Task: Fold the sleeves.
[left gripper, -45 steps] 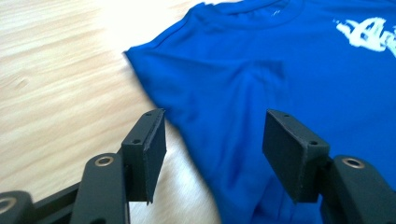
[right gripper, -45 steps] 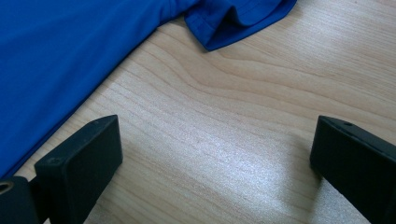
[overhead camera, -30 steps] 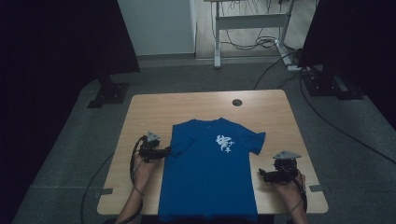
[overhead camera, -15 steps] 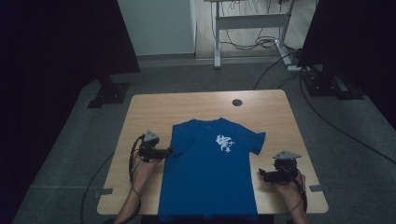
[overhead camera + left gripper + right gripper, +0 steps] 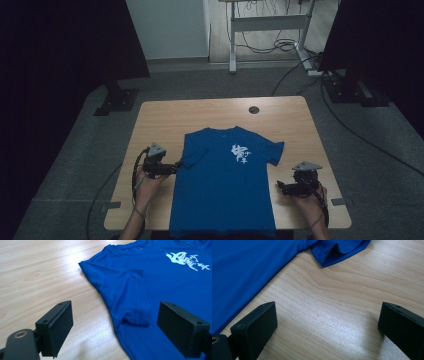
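A: What is the surface like?

B: A pale wooden table [image 5: 165, 120] with a rounded rim and 1 dark round cable hole [image 5: 254, 109] near its far edge. It stands on grey carpet [image 5: 200, 85]. Black panels [image 5: 65, 45] close the room at both sides, and behind is a white wall [image 5: 170, 25] with a white desk frame [image 5: 265, 22] and loose cables on the floor.

A: Where is the shirt?

B: The blue T-shirt [image 5: 225, 190] lies flat in the middle of the table, collar toward the far edge, white print [image 5: 240, 154] on the chest, its hem at the near edge. The sleeve on the left is folded in over the body.

A: And the 2 grippers?

B: The left gripper [image 5: 175, 166] sits just beside that folded sleeve. Its jaws have just been opening and now stand wide, with the sleeve fold beyond them and nothing pinched. The right gripper [image 5: 281, 186] rests over bare wood just beside the shirt's other edge, jaws wide and holding nothing.
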A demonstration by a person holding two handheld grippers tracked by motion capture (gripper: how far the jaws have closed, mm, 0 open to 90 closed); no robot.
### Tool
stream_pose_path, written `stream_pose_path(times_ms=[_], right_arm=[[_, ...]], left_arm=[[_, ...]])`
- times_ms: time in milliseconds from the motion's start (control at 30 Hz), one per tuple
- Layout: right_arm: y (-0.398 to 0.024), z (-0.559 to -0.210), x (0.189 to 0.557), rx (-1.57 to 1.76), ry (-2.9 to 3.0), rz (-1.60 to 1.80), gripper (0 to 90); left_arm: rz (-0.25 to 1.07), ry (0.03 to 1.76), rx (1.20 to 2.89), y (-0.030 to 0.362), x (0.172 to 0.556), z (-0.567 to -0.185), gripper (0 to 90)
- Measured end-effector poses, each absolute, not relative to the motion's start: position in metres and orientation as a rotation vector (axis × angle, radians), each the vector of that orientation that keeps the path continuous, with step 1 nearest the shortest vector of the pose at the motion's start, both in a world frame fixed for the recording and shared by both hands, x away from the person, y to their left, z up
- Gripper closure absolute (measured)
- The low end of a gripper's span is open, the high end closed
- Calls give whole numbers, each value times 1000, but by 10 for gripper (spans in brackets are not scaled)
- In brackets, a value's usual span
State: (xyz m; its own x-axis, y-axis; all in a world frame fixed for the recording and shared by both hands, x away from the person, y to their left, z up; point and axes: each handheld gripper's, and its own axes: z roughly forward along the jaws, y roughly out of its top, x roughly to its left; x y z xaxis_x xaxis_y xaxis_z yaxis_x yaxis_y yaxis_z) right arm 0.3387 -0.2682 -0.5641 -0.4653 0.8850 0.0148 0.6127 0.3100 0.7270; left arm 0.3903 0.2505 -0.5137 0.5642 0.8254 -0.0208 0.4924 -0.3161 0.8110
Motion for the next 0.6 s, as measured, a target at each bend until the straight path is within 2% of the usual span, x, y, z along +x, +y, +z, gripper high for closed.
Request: stream_pose_path(times_ms=[600], right_arm=[[-268,-564,339,1335,2194,958,18]], left_arm=[[509,1060,1969,268,348,-521,126]])
